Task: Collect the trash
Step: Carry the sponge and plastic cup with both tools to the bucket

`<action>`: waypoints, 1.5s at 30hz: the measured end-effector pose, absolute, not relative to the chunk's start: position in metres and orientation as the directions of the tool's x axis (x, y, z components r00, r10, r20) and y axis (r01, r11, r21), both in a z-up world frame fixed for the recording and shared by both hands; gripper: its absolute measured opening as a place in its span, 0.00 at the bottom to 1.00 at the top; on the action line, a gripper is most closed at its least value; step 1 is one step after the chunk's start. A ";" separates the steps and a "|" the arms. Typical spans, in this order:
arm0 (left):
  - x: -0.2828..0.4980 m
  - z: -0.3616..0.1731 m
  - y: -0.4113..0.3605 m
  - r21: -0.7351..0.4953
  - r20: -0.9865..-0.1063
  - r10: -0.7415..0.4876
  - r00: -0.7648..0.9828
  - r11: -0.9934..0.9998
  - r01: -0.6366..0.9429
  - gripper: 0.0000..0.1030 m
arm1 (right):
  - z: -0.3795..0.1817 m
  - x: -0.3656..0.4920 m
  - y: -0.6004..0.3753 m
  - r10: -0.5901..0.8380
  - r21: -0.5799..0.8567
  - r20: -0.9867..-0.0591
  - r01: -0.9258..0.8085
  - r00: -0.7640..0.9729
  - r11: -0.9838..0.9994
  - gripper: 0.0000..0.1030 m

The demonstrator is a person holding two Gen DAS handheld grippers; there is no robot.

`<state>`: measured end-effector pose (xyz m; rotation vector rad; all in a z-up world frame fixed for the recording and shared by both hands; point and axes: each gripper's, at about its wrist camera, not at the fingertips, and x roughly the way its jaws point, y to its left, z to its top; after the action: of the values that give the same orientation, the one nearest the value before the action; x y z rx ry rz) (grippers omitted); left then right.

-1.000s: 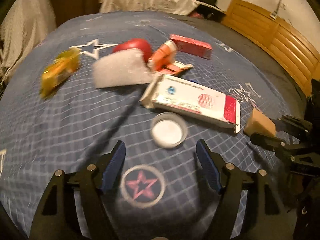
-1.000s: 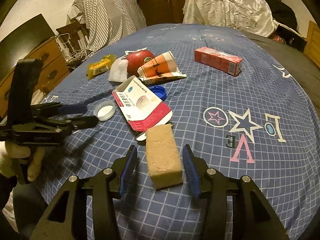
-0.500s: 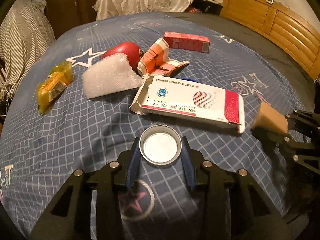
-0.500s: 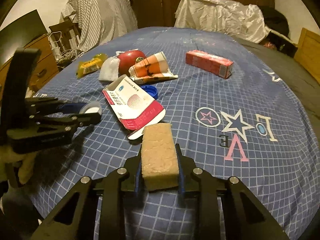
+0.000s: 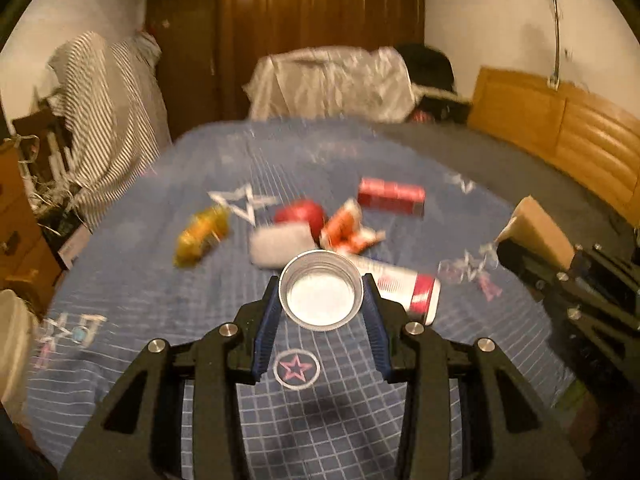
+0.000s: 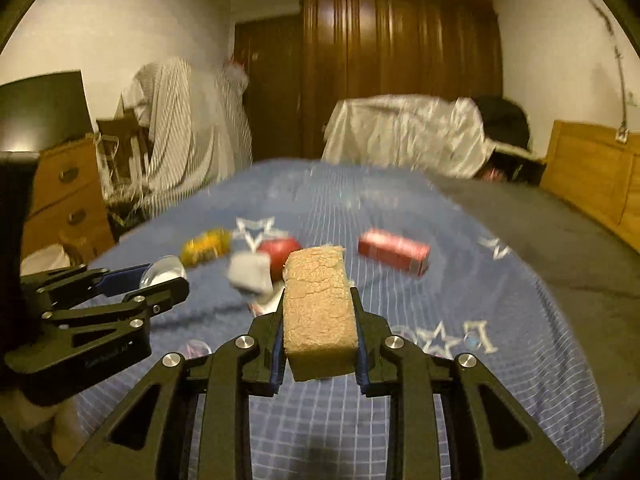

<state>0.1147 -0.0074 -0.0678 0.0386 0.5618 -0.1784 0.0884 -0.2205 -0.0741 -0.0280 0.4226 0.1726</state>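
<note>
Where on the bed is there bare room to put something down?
Free: the near bedspread around the circled pink star, and the grey blanket beyond the red box. Crowded: the middle, where yellow packet, apple and crushed cup cluster.

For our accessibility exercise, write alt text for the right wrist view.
The right hand-held gripper clamps a tan sponge block above a blue checked bedspread. At left, the left hand-held gripper holds a clear lid; litter lies beyond.

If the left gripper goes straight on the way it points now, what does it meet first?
Probably the white foam piece, just beyond the lid that the left gripper holds, with the apple behind it. The blur leaves depth unclear.
</note>
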 end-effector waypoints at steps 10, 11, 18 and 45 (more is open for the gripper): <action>0.079 -0.026 -0.003 0.006 -0.418 -0.123 0.900 0.990 0.138 0.37 | -0.031 0.056 -0.205 0.131 -0.024 -0.309 -0.146 0.942 0.989 0.27; 0.078 -0.025 -0.003 0.006 -0.417 -0.122 0.901 0.991 0.136 0.37 | -0.029 0.055 -0.204 0.133 -0.024 -0.308 -0.147 0.942 0.989 0.27; 0.077 -0.023 0.001 -0.001 -0.410 -0.113 0.905 0.992 0.124 0.37 | -0.020 0.048 -0.192 0.144 -0.030 -0.302 -0.160 0.942 0.987 0.27; 0.071 0.009 0.193 -0.033 -0.408 0.203 0.890 0.971 -0.237 0.37 | 0.038 0.110 0.032 0.472 -0.004 -0.343 -0.504 0.812 0.864 0.27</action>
<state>0.0713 0.1932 0.0094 -0.0824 0.4146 0.2285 0.1102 0.0321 0.0384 -0.0963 0.3405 0.5217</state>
